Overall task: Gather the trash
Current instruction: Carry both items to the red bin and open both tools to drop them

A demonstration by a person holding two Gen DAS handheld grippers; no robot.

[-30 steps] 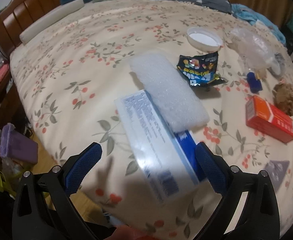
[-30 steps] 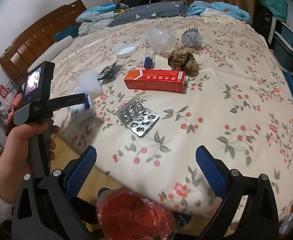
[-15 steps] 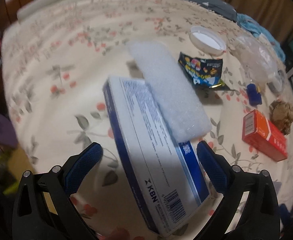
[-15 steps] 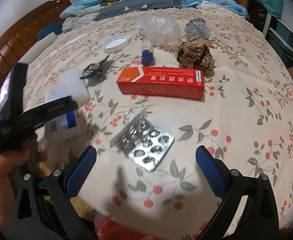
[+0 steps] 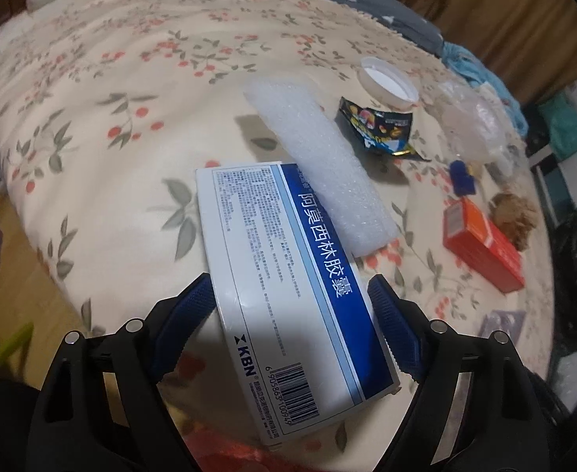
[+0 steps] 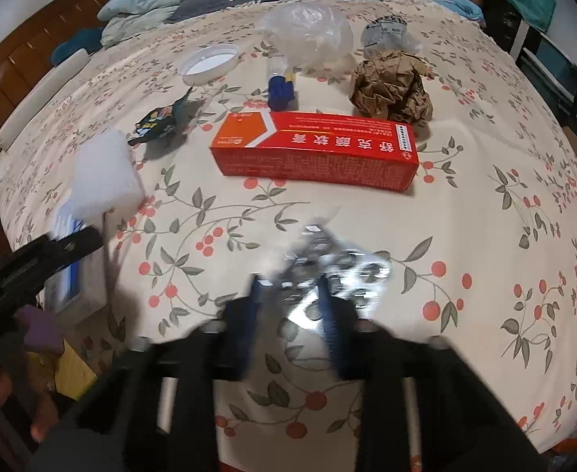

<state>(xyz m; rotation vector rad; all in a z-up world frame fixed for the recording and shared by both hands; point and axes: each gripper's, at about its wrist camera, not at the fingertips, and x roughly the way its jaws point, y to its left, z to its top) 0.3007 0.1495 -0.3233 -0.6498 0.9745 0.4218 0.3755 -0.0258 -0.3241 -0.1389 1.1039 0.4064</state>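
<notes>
Two grippers: left gripper (image 5: 290, 305) clamps the medicine box (image 5: 288, 299); right gripper (image 6: 290, 301) pinches the blister pack (image 6: 328, 263).

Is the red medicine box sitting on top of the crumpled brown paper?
No, the red medicine box lies flat on the bedspread, in front of the crumpled brown paper, not on it.

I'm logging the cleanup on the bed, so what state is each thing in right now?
Left gripper: shut on the blue-and-white medicine box.
Right gripper: closing around the foil blister pack, blurred.
Red box: lying flat, closed.
Brown paper: crumpled.
Snack wrapper: torn open.
White lid: lying inside up.
Foam block: lying flat.
</notes>
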